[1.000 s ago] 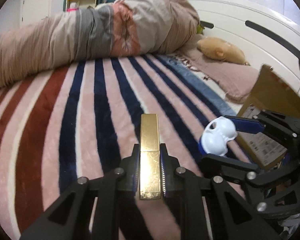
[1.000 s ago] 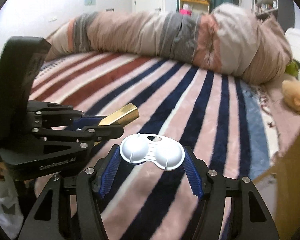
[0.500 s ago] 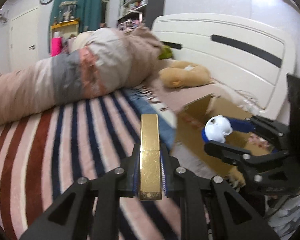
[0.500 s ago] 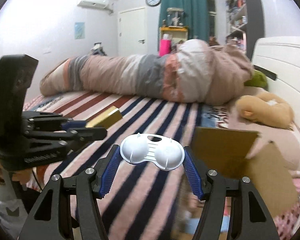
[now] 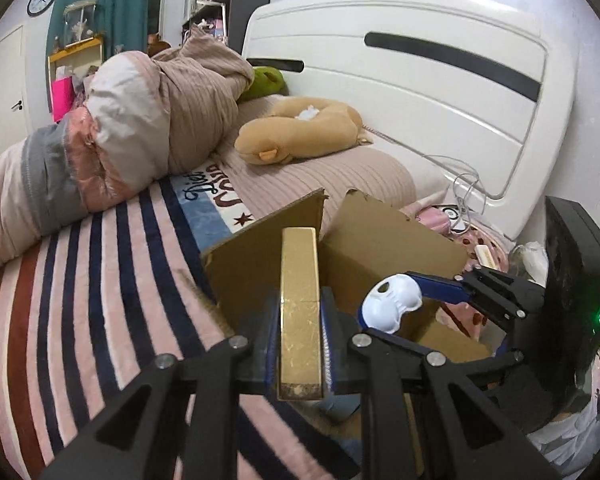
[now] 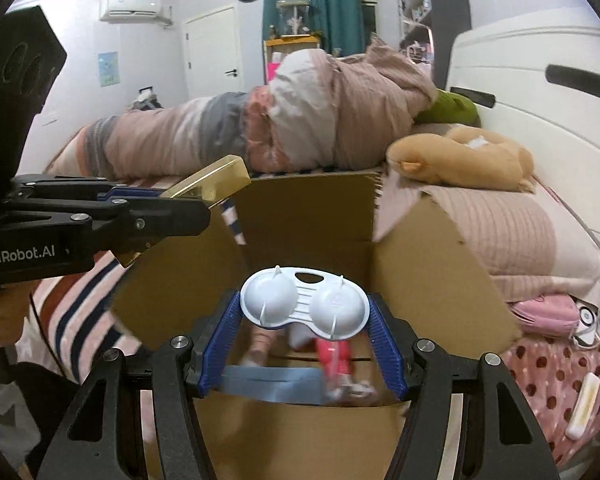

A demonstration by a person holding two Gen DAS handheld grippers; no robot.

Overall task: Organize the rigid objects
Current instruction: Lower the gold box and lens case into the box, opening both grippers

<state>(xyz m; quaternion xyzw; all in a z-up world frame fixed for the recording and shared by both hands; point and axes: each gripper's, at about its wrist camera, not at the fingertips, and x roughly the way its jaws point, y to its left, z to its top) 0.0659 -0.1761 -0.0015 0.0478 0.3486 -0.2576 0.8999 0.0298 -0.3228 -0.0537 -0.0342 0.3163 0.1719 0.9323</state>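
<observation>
My left gripper (image 5: 300, 344) is shut on a long gold bar (image 5: 299, 300), which points forward at the open cardboard box (image 5: 380, 240). In the right wrist view the gold bar (image 6: 216, 180) hangs at the box's left flap. My right gripper (image 6: 304, 320) is shut on a white double-dome plastic piece (image 6: 304, 304) and holds it over the open cardboard box (image 6: 420, 264). That white piece (image 5: 392, 304) and the right gripper also show in the left wrist view. Inside the box lie blurred red, white and blue items (image 6: 332, 356).
The box stands on a striped blanket (image 5: 100, 280) on a bed. A rolled duvet (image 5: 120, 132) lies behind it, a tan plush toy (image 5: 300, 132) by the white headboard (image 5: 420, 72). A pink pouch (image 6: 548, 312) and small items lie to the right of the box.
Both grippers have swung right from over the striped blanket to the cardboard box, each still holding its object. The right gripper now looks down into the box.
</observation>
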